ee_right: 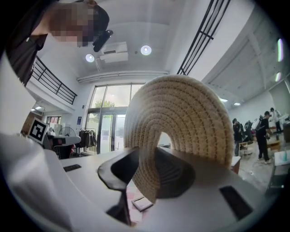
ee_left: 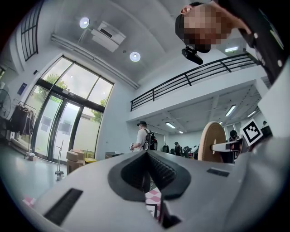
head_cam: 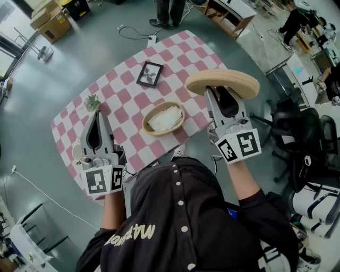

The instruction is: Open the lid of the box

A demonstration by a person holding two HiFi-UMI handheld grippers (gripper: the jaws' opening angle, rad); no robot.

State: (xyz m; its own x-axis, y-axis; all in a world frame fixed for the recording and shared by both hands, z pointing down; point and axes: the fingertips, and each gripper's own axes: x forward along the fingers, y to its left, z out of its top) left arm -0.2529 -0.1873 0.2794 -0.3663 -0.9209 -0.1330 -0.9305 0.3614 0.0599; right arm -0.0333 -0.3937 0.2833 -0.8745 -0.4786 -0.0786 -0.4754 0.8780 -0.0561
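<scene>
An oval woven basket with white cloth inside stands uncovered in the middle of the pink-checked table. Its round woven lid is in the air to the basket's right, above the table's edge, with my right gripper shut on its rim. In the right gripper view the lid stands on edge between the jaws of that gripper. My left gripper hovers over the table's left part, its tips together and holding nothing. In the left gripper view that gripper points level into the room, with the lid at the right.
A small black picture frame lies on the cloth behind the basket, and a small green plant stands near the left gripper. Dark chairs are at the right. A person stands beyond the table, and cardboard boxes sit at the far left.
</scene>
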